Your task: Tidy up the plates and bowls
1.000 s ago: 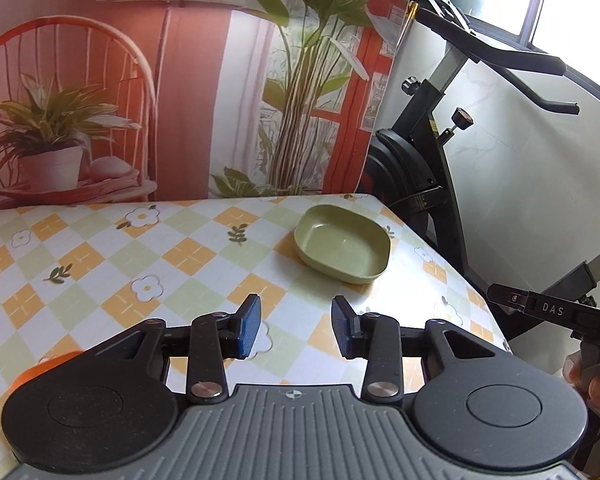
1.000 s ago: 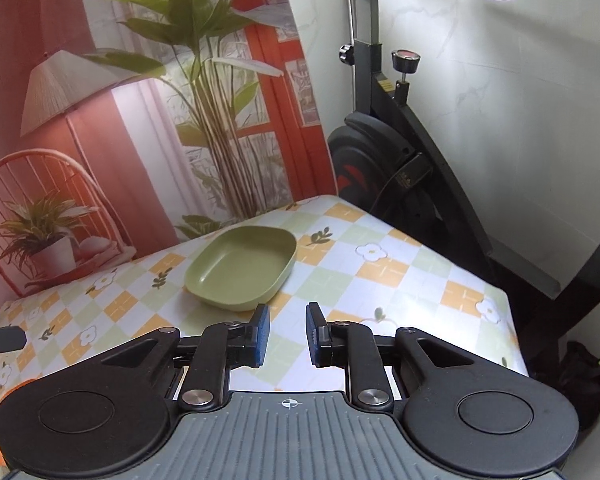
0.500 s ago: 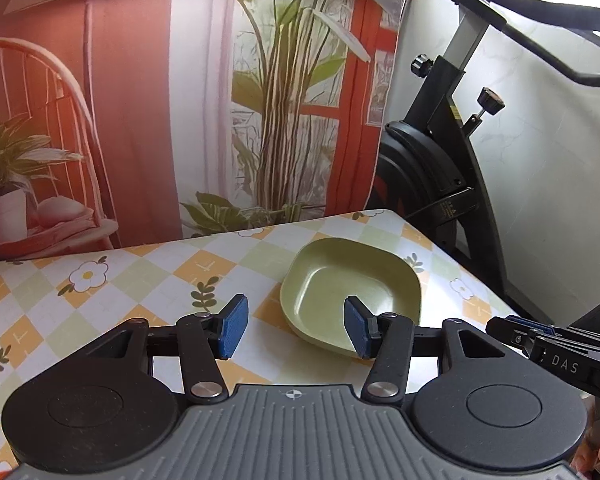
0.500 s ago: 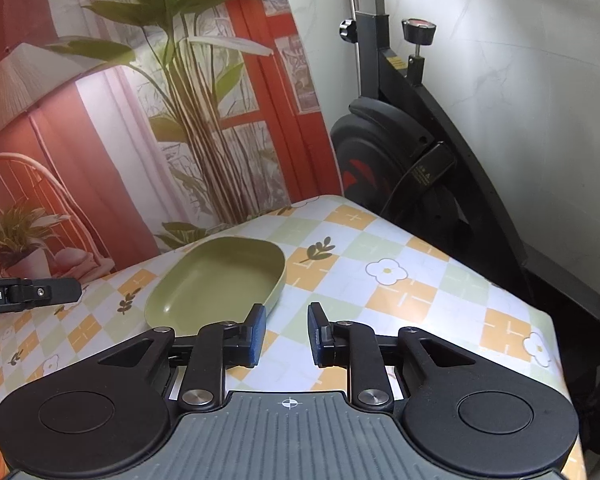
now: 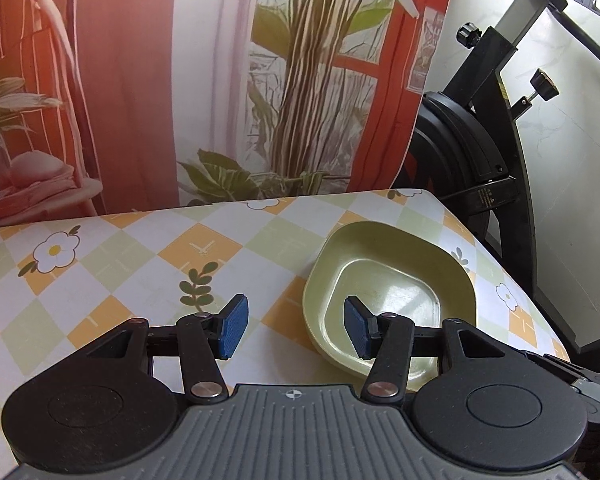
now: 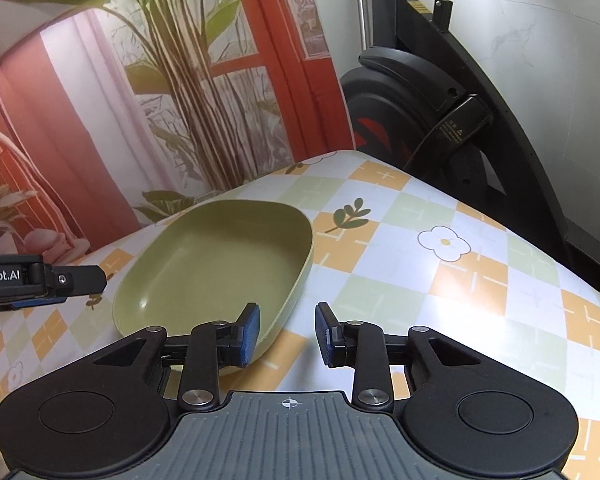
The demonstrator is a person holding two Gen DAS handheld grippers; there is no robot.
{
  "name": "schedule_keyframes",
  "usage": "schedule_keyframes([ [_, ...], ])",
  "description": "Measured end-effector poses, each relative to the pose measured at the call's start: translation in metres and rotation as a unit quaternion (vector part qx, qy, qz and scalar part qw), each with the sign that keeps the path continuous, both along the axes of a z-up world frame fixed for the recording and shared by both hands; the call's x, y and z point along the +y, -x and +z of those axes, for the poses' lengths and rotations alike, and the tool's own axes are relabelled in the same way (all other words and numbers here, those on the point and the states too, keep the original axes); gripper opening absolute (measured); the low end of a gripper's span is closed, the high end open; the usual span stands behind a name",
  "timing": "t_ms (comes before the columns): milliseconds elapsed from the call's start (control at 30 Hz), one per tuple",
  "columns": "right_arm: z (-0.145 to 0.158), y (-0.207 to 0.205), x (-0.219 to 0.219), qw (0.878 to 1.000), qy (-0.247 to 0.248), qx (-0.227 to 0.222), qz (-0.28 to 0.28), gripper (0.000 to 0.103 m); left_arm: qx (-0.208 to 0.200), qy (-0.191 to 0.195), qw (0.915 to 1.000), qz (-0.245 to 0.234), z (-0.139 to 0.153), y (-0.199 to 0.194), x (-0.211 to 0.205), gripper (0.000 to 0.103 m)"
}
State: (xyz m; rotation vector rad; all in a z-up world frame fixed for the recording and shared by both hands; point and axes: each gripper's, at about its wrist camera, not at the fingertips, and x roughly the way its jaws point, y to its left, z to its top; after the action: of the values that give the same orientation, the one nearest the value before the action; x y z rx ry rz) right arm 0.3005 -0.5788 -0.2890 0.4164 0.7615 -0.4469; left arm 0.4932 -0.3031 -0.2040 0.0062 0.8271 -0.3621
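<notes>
Matte green bowl (image 5: 392, 280), rounded-square, on glossy checkered table (image 5: 140, 252). Left tongs (image 5: 294, 332) spread wide, straddling its near rim; right tongs (image 6: 287, 334) spread, rim btw pads.

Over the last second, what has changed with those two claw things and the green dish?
Both grippers moved forward to the green dish. The left gripper opened wider and now straddles the dish's near-left rim; the right gripper also opened wider, straddling the near-right rim. Neither has closed on it. The dish sits in the same spot on the checked tablecloth; the exercise bike is unchanged.
</notes>
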Motion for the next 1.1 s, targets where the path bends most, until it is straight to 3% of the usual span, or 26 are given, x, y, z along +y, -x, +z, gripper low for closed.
schedule_keyframes([
  [267, -0.004, 0.003, 0.003, 1.000, 0.009, 0.006, 0.022, 0.013, 0.013, 0.000, 0.9997, -0.018, -0.008, 0.000, -0.002, 0.051],
  [467, -0.005, 0.011, 0.002, 0.999, 0.016, 0.006, 0.033, 0.006, 0.007, -0.003, 0.9990, -0.044, -0.008, 0.006, -0.009, 0.034],
  [567, -0.004, 0.014, 0.004, 0.999, 0.020, 0.007, 0.041, 0.006, 0.014, -0.008, 0.9980, -0.062, -0.011, 0.010, -0.011, 0.015],
  [867, 0.006, 0.033, 0.017, 0.999, -0.005, 0.005, 0.032, 0.005, 0.029, -0.016, 0.9974, -0.064, -0.010, 0.030, 0.003, 0.014],
  [1100, 0.036, 0.051, 0.037, 0.999, -0.014, -0.020, 0.035, 0.005, 0.026, -0.004, 0.9976, -0.064, 0.010, 0.058, 0.028, 0.014],
])
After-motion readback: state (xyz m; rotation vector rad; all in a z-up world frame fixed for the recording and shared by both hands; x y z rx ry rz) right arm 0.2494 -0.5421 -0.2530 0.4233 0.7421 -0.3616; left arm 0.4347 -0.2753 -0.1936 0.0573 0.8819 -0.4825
